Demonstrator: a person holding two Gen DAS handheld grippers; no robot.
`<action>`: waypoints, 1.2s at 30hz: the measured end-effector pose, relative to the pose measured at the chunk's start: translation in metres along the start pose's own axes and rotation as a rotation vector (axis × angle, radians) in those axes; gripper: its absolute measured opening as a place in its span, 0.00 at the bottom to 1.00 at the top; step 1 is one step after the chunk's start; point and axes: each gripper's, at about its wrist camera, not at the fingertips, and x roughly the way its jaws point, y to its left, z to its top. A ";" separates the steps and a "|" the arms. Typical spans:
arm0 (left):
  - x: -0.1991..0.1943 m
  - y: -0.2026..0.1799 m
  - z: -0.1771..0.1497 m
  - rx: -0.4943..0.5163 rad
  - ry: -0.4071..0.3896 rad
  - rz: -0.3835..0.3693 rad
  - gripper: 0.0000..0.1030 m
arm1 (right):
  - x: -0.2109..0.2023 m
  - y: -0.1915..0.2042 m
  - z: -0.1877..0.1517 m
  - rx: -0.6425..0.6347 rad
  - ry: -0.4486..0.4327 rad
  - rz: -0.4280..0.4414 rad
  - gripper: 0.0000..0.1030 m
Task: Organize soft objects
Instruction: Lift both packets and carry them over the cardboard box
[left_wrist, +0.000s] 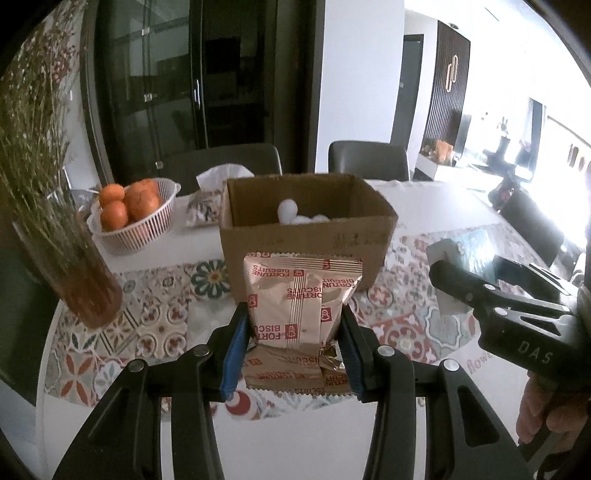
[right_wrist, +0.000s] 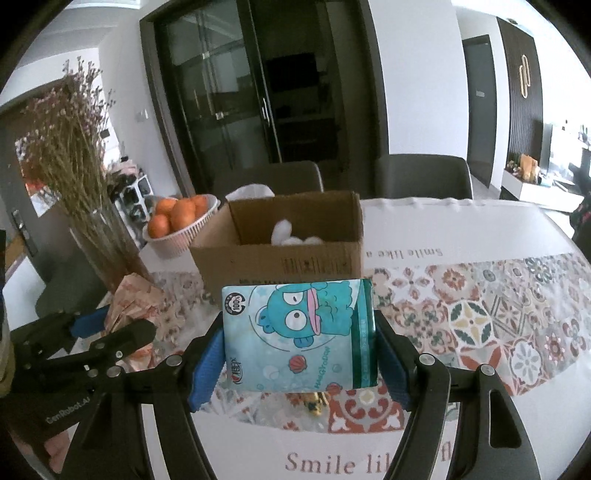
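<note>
My left gripper (left_wrist: 293, 339) is shut on a pink-gold biscuit packet (left_wrist: 295, 299) printed "Fortune Biscuits", held above the patterned tablecloth (left_wrist: 155, 325). A second such packet (left_wrist: 291, 373) shows just beneath it. My right gripper (right_wrist: 301, 354) is shut on a blue tissue pack (right_wrist: 299, 332) with a cartoon fish face. Behind both stands an open cardboard box (left_wrist: 306, 236) (right_wrist: 280, 254) holding white round soft objects (left_wrist: 288, 210) (right_wrist: 282, 230). The right gripper (left_wrist: 491, 295) shows at the right of the left wrist view, the left one (right_wrist: 107, 332) at the left of the right wrist view.
A white basket of oranges (left_wrist: 133, 210) (right_wrist: 181, 218) sits left of the box, with a tissue bag (left_wrist: 207, 199) behind. A vase of dried flowers (left_wrist: 74, 266) (right_wrist: 96, 236) stands at the table's left. Two dark chairs (left_wrist: 365, 158) face the far edge.
</note>
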 end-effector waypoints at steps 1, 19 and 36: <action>0.000 0.001 0.002 0.000 -0.005 0.001 0.44 | 0.000 0.000 0.003 0.004 -0.006 0.000 0.72; 0.034 0.017 0.066 0.033 -0.060 -0.007 0.44 | 0.028 0.002 0.063 0.026 -0.055 0.019 0.72; 0.106 0.035 0.113 0.032 0.018 -0.035 0.44 | 0.095 -0.004 0.116 -0.003 0.027 0.026 0.72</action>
